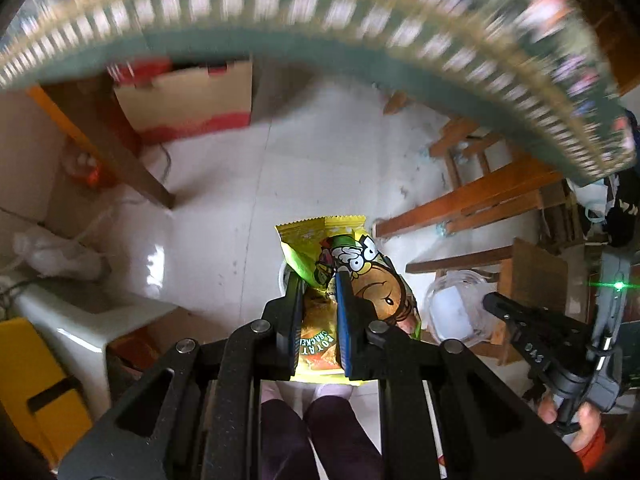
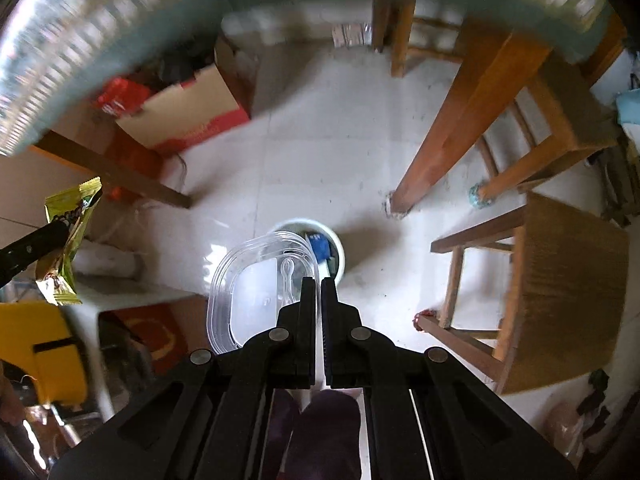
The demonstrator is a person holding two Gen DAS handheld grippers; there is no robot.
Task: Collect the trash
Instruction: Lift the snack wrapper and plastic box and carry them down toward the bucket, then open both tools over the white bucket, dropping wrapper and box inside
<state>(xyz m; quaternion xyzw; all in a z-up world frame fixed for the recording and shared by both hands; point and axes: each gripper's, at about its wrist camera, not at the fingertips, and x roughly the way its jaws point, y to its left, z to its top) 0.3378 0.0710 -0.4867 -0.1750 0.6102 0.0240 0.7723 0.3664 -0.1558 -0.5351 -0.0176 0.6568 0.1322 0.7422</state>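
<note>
While both views look steeply down at a pale tiled floor (image 2: 320,152), two black grippers hang over it, each clamped on one piece of trash. At the far left, one open cardboard box (image 2: 188,116) with red print sits under the blurred edge of one patterned tablecloth (image 1: 280,20). Below it, near the left edge, stands one yellow object (image 1: 28,380) that cannot be identified. The left gripper (image 1: 318,280) has its fingers closed on one yellow snack packet (image 1: 344,256), which sticks out past the fingertips. Directly beneath, on the floor, sits one small white bin (image 2: 334,240) with something blue inside. The right gripper (image 2: 319,284) has its fingers pressed together on the rim of one clear plastic food box (image 2: 248,284), held just above and left of the bin. To the right stand two wooden stools (image 2: 560,292) and one slanting wooden table leg (image 2: 452,128). Dark trouser legs (image 1: 320,432) show between the gripper arms, nearest the camera.
</note>
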